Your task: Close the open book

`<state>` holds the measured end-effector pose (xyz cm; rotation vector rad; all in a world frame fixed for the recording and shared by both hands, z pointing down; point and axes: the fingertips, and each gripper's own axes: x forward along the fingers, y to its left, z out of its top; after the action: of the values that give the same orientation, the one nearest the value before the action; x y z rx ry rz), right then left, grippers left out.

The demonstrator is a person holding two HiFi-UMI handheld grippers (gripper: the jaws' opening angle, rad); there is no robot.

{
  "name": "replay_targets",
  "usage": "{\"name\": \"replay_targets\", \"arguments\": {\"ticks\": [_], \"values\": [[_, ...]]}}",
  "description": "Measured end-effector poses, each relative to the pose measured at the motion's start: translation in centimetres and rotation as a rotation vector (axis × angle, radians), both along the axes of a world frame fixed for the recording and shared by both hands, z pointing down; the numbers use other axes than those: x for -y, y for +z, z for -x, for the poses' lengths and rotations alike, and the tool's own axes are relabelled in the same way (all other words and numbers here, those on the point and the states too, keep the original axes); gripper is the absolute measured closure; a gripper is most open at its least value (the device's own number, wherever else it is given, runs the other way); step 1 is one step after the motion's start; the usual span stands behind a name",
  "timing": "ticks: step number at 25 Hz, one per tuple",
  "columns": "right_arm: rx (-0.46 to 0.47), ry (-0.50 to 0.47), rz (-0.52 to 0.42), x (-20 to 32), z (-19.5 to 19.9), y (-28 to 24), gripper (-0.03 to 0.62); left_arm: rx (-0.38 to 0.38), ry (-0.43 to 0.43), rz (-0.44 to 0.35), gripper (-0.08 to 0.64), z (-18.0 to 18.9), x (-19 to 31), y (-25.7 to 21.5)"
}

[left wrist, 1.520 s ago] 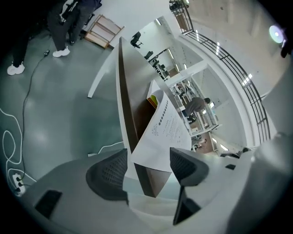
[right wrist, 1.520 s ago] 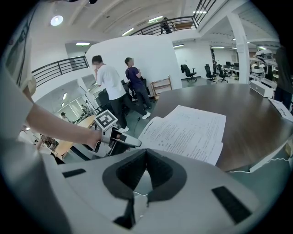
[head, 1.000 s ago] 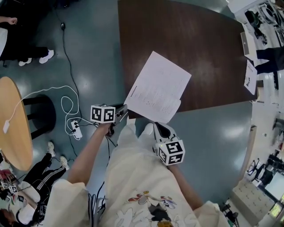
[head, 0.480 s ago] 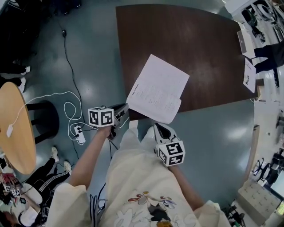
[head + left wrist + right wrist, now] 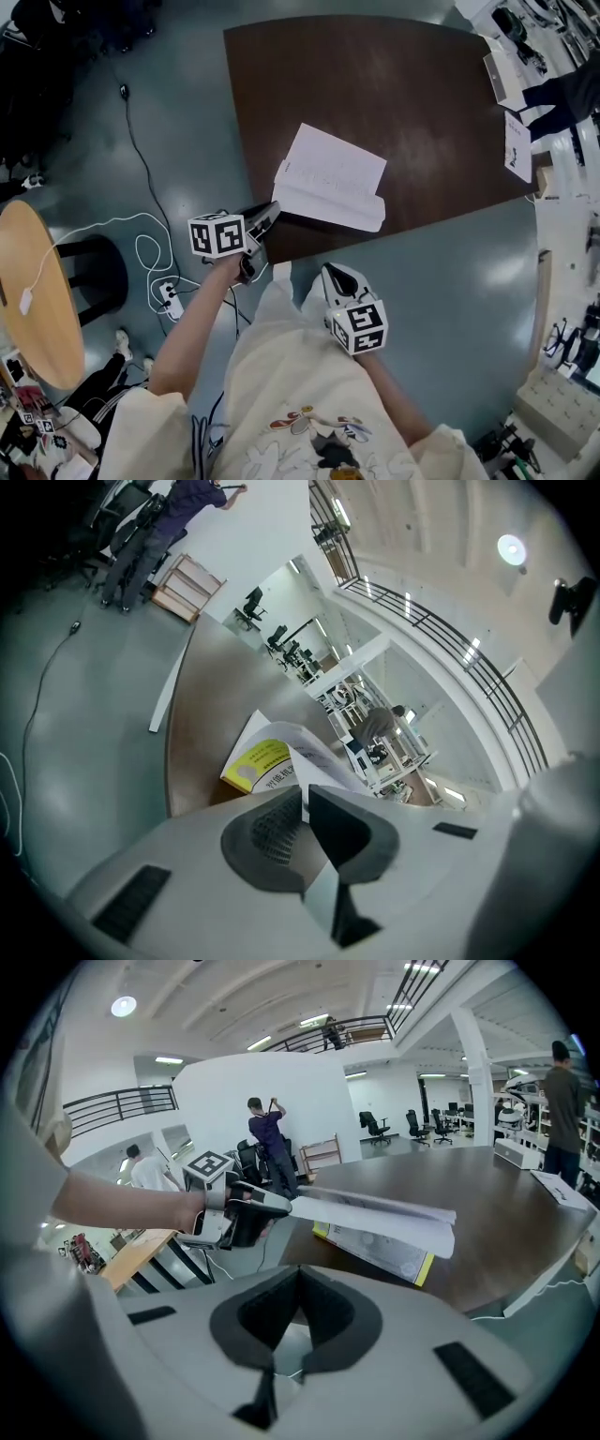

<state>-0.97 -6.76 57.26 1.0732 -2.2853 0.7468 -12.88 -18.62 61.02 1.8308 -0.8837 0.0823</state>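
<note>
A book (image 5: 333, 178) lies on the near part of a dark table (image 5: 394, 84), close to its near edge. The left gripper (image 5: 267, 217) pinches the near left corner of a raised page (image 5: 375, 1211), which arches up and across the book towards the right. Its jaws are opening a little, with the paper between them. The right gripper (image 5: 335, 277) hangs nearer than the table edge, well apart from the book, jaws together and empty. The main risk is that the loosening jaws let the thin page slip, so it would likely flop back and leave the book open. Only a corner is held, so a sideways pull could crease or tear the paper. With nothing steadying the book, it could slide on the table. Compared with a second ago, the book no longer lies spread flat with its near corner over the table edge. Its left side is now lifted and partly folded over, and the left gripper sits higher and closer to it. The right gripper has hardly moved.
</note>
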Motion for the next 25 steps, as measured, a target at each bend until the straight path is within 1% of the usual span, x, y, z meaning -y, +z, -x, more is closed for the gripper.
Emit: {"name": "replay_targets", "arguments": {"ticks": [4, 7, 9, 14, 16, 19, 20, 23, 25], "values": [[-0.009, 0.031, -0.002, 0.4, -1.0, -0.1, 0.586, 0.047, 0.008, -0.030, 0.524, -1.1, 2.4, 0.1], [-0.016, 0.055, 0.000, 0.7, -1.9, 0.0, 0.587, 0.063, 0.024, -0.050, 0.515, -2.4, 4.2, 0.6], [-0.019, 0.072, 0.004, 0.8, -2.4, 0.0, 0.586, 0.092, 0.040, -0.065, 0.481, -3.0, 5.3, 1.2], [-0.028, 0.097, 0.015, 0.5, -3.0, 0.5, 0.587, 0.161, 0.112, -0.115, 0.350, -4.9, 6.9, 1.8], [-0.030, 0.101, 0.019, 0.5, -3.3, 0.5, 0.586, 0.182, 0.124, -0.134, 0.334, -5.5, 7.1, 1.7], [-0.028, 0.103, 0.012, 0.6, -3.7, 0.3, 0.587, 0.209, 0.116, -0.165, 0.271, -5.7, 7.5, 1.1], [-0.027, 0.103, 0.008, 0.6, -3.7, 0.2, 0.586, 0.214, 0.109, -0.179, 0.258, -5.6, 7.5, 0.6], [-0.023, 0.095, -0.002, 0.5, -3.6, -0.1, 0.586, 0.225, 0.094, -0.225, 0.253, -5.2, 6.6, -1.7], [-0.019, 0.088, -0.011, 0.4, -3.6, -0.4, 0.586, 0.242, 0.100, -0.261, 0.253, -5.2, 5.6, -3.4]]}}
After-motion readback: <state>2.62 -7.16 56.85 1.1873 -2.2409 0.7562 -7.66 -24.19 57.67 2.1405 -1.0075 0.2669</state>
